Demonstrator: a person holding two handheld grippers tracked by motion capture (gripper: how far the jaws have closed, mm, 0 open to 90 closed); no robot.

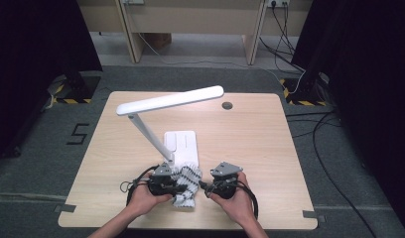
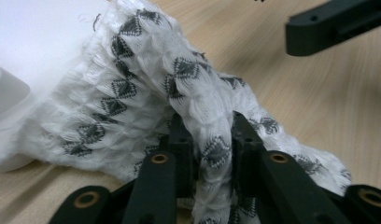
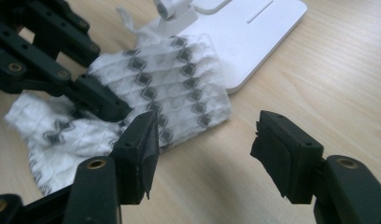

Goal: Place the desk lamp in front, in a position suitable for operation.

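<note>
Two tongs at the surface's (image 1: 250, 129) near edge: left tongs (image 2: 211, 140) pinch the patterned cloth (image 3: 179, 84) lying against the lamp base (image 3: 254, 32); right tongs (image 3: 202, 140) gape wide, empty. Pulling may drag the lamp.

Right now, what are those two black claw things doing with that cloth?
A person holds a gripper in each hand at a wooden table. The left gripper has pinched a fold of the white cloth with black diamond marks, which lies partly on the white desk lamp's base. The right gripper is open just beside the cloth, with bare table between its jaws, not gripping anything.
</note>
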